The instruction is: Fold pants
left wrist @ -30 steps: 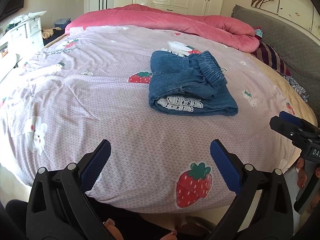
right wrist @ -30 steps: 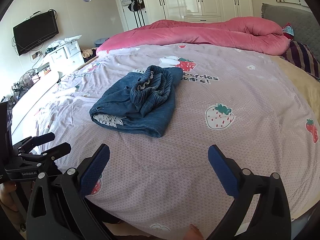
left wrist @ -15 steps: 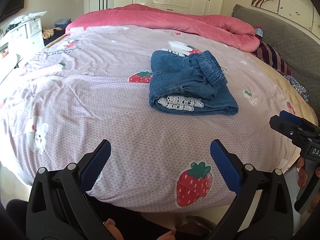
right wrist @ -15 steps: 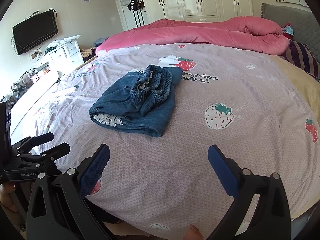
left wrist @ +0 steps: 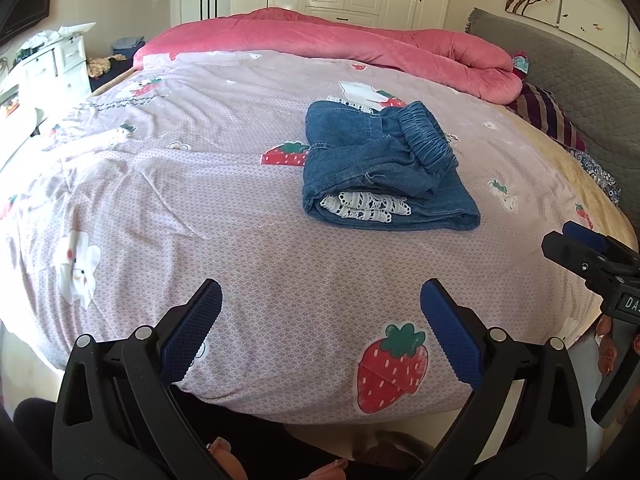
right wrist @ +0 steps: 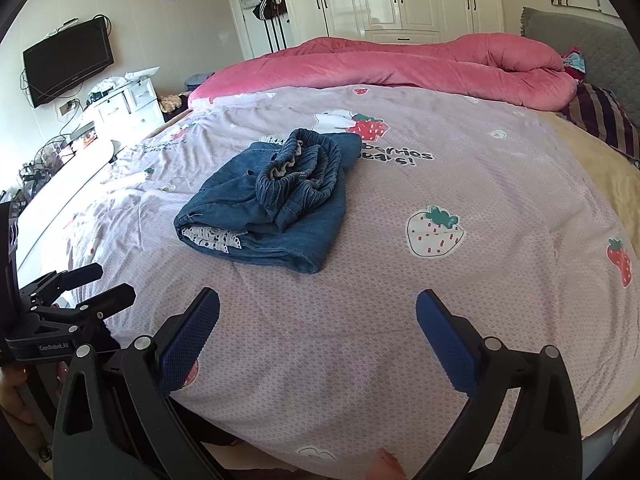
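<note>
Blue denim pants (left wrist: 380,168) (right wrist: 276,204) lie folded into a compact bundle on the bed, elastic waistband on top and white lace trim showing at the near fold. My left gripper (left wrist: 320,324) hovers open over the bed's near edge, well short of the pants, nothing between its blue pads. In the right wrist view my right gripper (right wrist: 318,332) is likewise open and empty, also short of the bundle. Each gripper shows at the other view's edge: the right gripper (left wrist: 592,256) and the left gripper (right wrist: 80,292).
The bed has a lilac strawberry-print sheet (left wrist: 200,200) (right wrist: 460,280). A rolled pink duvet (left wrist: 340,44) (right wrist: 420,68) lies along the far side, striped pillows (left wrist: 548,116) at the grey headboard. White drawers (right wrist: 120,108) and a wall television (right wrist: 68,64) stand left.
</note>
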A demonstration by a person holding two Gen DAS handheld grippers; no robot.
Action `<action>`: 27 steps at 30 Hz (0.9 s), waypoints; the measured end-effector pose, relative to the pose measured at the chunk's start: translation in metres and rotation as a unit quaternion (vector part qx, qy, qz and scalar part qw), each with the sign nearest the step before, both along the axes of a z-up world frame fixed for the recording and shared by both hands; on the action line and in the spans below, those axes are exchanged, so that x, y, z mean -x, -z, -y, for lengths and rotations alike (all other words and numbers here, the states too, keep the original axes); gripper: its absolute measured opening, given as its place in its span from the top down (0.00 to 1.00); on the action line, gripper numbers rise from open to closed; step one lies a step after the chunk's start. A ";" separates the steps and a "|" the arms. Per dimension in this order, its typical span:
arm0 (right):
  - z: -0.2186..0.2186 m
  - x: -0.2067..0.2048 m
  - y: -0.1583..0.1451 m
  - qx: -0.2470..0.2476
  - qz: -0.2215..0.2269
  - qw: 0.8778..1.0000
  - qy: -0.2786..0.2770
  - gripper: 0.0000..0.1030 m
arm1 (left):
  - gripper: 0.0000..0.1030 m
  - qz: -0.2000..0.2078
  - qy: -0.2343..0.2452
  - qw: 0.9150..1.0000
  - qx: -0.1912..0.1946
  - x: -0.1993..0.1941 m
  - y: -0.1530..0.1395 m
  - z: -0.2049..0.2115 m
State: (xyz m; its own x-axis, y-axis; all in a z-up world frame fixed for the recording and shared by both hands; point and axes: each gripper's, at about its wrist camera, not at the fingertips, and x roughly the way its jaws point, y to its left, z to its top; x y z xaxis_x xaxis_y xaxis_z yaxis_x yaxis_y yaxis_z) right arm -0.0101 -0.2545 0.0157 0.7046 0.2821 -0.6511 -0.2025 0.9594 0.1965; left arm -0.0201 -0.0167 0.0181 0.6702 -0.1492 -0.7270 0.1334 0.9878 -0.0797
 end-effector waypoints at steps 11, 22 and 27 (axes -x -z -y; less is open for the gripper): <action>0.000 0.001 0.001 0.000 0.000 1.000 0.000 0.05 | 0.09 0.000 -0.001 1.000 -0.001 0.000 -0.001 -0.001; 0.000 0.001 0.001 -0.001 0.000 1.000 0.000 0.05 | 0.09 0.001 -0.003 1.000 0.000 0.000 -0.001 -0.001; 0.000 0.001 0.001 0.000 0.000 1.000 0.000 0.05 | 0.09 0.002 -0.003 1.000 -0.002 0.001 -0.002 -0.001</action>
State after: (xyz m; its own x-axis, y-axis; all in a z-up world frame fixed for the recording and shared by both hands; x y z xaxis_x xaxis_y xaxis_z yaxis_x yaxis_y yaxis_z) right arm -0.0109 -0.2542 0.0147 0.7043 0.2827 -0.6512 -0.2028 0.9592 0.1971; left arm -0.0216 -0.0157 0.0197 0.6740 -0.1430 -0.7247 0.1284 0.9888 -0.0756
